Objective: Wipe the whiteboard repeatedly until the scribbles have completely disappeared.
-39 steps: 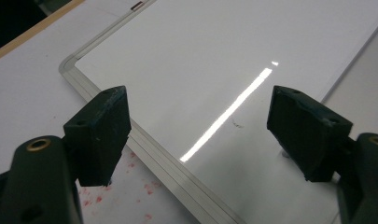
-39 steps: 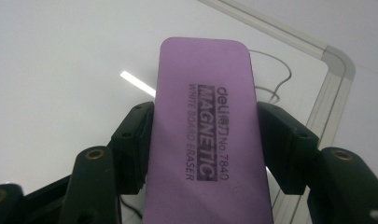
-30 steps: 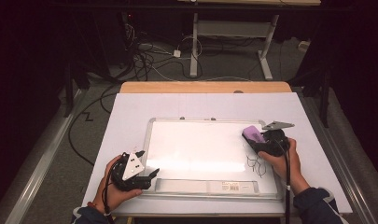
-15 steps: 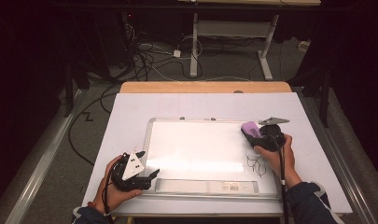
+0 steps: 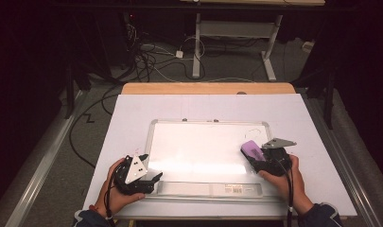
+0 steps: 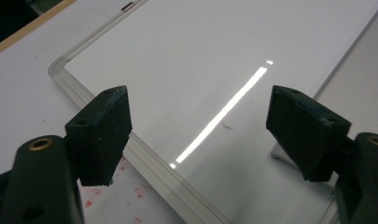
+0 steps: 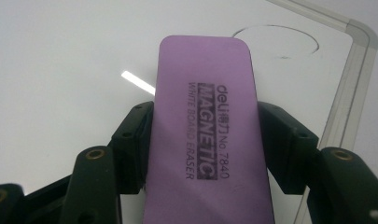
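A white whiteboard (image 5: 198,151) lies flat on the table. My right gripper (image 5: 256,159) is over its right part, shut on a purple magnetic whiteboard eraser (image 5: 251,150). In the right gripper view the eraser (image 7: 205,130) sits lengthwise between the jaws of the gripper (image 7: 205,122), over the board (image 7: 60,70) and near its corner. A faint pen arc (image 7: 275,35) lies just beyond it. At the board's near left corner my left gripper (image 5: 152,168) rests open. The left gripper view has the gripper (image 6: 205,126) with nothing between its jaws, over the board (image 6: 200,56).
A white sheet (image 5: 132,118) covers the table, with a wooden edge (image 5: 208,88) at the far side. The board's near rail carries a barcode label (image 5: 234,189). Small red specks (image 6: 130,191) mark the sheet by the board's frame. Cables (image 5: 151,56) and desk legs (image 5: 269,52) are on the floor beyond.
My right gripper has slid the eraser toward the near edge of the board, over where a pen scribble showed before. The left gripper has stayed put.
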Available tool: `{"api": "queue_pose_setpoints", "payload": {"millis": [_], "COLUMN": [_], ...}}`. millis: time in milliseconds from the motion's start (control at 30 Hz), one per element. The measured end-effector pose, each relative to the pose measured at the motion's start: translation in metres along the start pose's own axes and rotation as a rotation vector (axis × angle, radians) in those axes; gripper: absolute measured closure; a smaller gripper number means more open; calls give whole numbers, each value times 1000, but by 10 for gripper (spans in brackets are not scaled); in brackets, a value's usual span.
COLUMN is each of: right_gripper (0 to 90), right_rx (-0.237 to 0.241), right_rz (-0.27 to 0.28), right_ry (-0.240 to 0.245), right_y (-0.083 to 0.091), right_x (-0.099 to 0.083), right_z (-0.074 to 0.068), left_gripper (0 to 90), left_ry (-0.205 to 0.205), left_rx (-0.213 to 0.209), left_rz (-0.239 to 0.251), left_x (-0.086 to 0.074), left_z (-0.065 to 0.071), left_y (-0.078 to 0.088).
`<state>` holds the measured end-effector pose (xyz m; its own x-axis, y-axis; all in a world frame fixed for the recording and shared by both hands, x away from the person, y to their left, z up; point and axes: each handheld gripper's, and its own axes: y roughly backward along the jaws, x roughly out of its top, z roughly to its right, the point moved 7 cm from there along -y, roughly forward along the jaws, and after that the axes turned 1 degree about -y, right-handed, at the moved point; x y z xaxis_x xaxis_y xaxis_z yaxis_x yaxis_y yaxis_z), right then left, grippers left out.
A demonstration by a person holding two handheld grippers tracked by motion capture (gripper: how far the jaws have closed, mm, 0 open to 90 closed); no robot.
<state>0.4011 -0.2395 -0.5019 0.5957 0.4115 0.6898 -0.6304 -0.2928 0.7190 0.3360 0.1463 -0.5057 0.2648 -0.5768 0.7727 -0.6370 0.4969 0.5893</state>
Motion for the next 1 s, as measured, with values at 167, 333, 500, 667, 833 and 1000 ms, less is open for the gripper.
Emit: {"api": "queue_pose_setpoints", "payload": {"millis": [167,333,500,667,833,1000], "right_gripper": [412,412,412,412,412,412], "right_rx": [12,-44,-79,-97,-69,-25], "right_rz": [-4,1,5,11,-9,-11], "right_ry": [10,-42,-77,-100,-82,-25], "right_y": [-2,-20,-37,-46,-44,-31], "right_x": [2,20,36,44,43,31], "right_z": [2,31,49,59,52,27], "left_gripper": [215,215,216,216,216,216], "left_ry": [-2,1,2,3,-1,-2], "left_rx": [-2,-4,-9,-16,-18,-18], "left_rz": [-4,-4,-7,-9,-10,-11], "left_x": [0,0,-1,-2,-1,-1], "left_z": [1,1,0,1,2,2], "left_y": [-1,-2,-3,-4,-4,-2]}}
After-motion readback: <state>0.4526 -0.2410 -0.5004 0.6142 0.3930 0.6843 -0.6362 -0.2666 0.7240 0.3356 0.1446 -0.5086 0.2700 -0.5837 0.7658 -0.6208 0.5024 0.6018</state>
